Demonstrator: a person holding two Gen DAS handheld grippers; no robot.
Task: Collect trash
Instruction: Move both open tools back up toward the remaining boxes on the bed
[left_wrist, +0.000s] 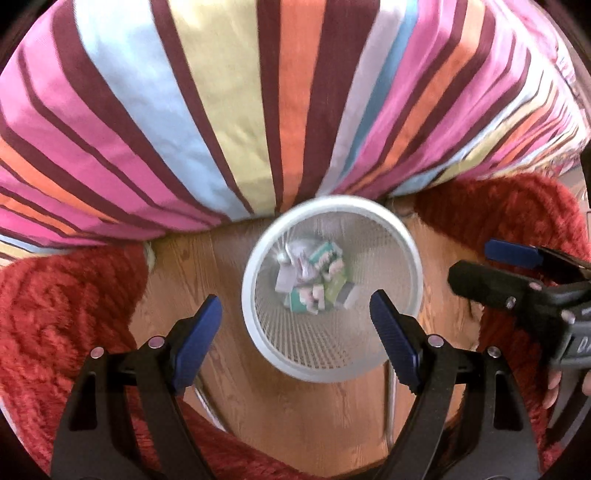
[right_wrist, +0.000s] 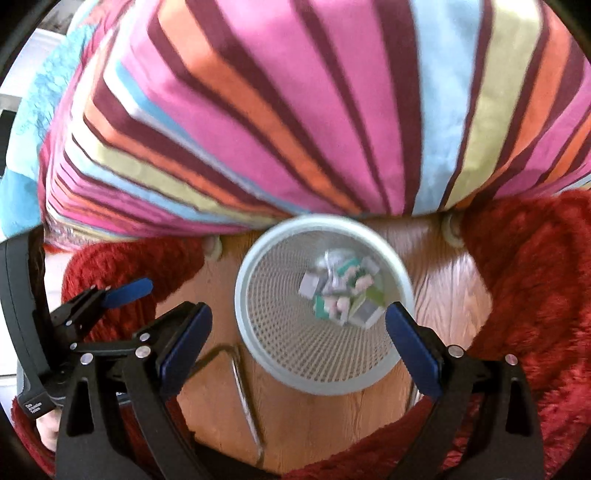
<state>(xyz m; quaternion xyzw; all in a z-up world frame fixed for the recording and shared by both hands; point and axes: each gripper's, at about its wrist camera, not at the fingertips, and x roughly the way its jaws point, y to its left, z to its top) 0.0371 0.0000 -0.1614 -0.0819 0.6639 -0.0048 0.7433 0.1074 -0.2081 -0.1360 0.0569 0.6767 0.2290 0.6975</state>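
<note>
1. Left gripper (left_wrist: 295, 325) hovering above white round wire-mesh wastebasket (left_wrist: 334, 363), jaws spread wide, nothing between them.
2. Right gripper (right_wrist: 299, 336) also above same basket (right_wrist: 325, 380), jaws spread wide, empty.
3. Crumpled paper and small carton scraps, white, teal, green, pink (left_wrist: 312, 275), lying at basket bottom; same pile visible from right wrist view (right_wrist: 341, 297). Blurred, exact items unclear.
4. Judged step: drop apparently done, both tools free; any remaining trash not visible here.
5. Doing it well: lift straight up clear of rim, avoid knocking light basket over; keep the two grippers apart, now near each other side by side.
6. Surface: wooden plank floor (left_wrist: 295, 417), basket standing directly on it.
7. Shaggy red rug (left_wrist: 55, 314) on both sides of bare floor strip.
8. Striped multicolour bedcover, pink, maroon, orange, pale blue, yellow (left_wrist: 240, 110), hanging just behind basket.
9. Thin metal frame legs (right_wrist: 245, 398) on floor near basket; object unidentifiable.
</note>
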